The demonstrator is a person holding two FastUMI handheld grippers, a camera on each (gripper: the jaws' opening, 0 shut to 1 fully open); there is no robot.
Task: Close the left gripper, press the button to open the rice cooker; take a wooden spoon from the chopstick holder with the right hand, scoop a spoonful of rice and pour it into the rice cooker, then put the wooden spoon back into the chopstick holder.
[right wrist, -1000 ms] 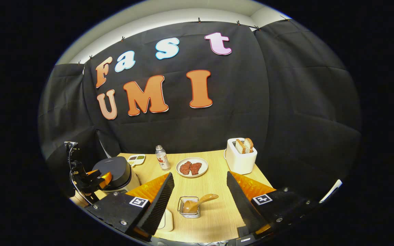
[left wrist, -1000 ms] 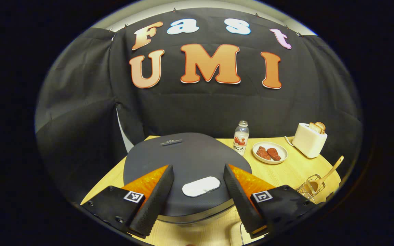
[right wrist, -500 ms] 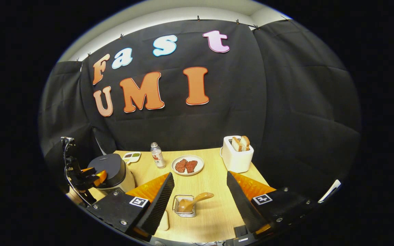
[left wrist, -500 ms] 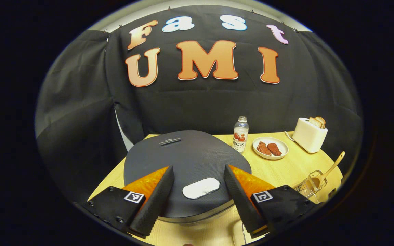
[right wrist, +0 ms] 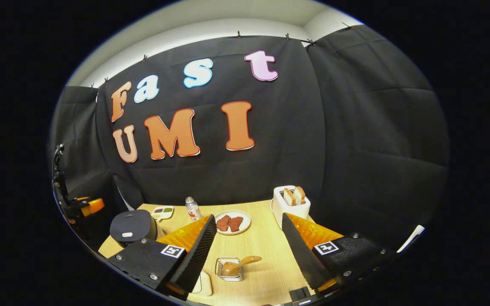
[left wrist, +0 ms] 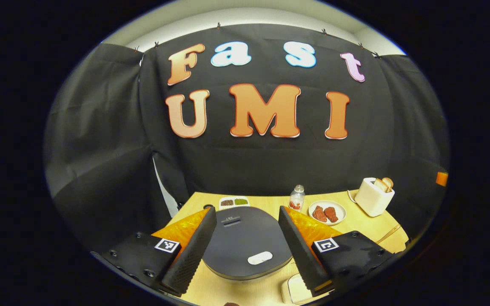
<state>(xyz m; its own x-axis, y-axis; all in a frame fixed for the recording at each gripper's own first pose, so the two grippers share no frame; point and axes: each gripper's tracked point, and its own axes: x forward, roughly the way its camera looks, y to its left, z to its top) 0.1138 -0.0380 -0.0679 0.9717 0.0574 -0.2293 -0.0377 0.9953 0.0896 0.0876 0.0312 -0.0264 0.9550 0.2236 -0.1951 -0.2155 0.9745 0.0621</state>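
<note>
The rice cooker point(left wrist: 240, 238) stands with its dark lid down, a white button point(left wrist: 260, 257) near the lid's front edge. My left gripper point(left wrist: 247, 209) is open, held up and back from the cooker, with the lid seen between its fingers. In the right gripper view the cooker point(right wrist: 132, 224) stands at the left, and the left gripper point(right wrist: 84, 207) hovers high beyond it. My right gripper point(right wrist: 248, 216) is open and holds nothing. Below it, the wooden spoon point(right wrist: 240, 264) leans in the wire chopstick holder point(right wrist: 228, 270).
A pale container point(right wrist: 204, 284) sits beside the holder near the table's front edge. Farther back stand a white toaster point(right wrist: 289, 204) with bread, a plate of meat point(right wrist: 231, 222), a small bottle point(right wrist: 192, 208) and a two-part dish point(right wrist: 162, 211).
Both grippers have risen and drawn back from the table, so everything looks smaller. The left gripper has lifted well off the cooker lid. Both stay open and the lid stays down.
</note>
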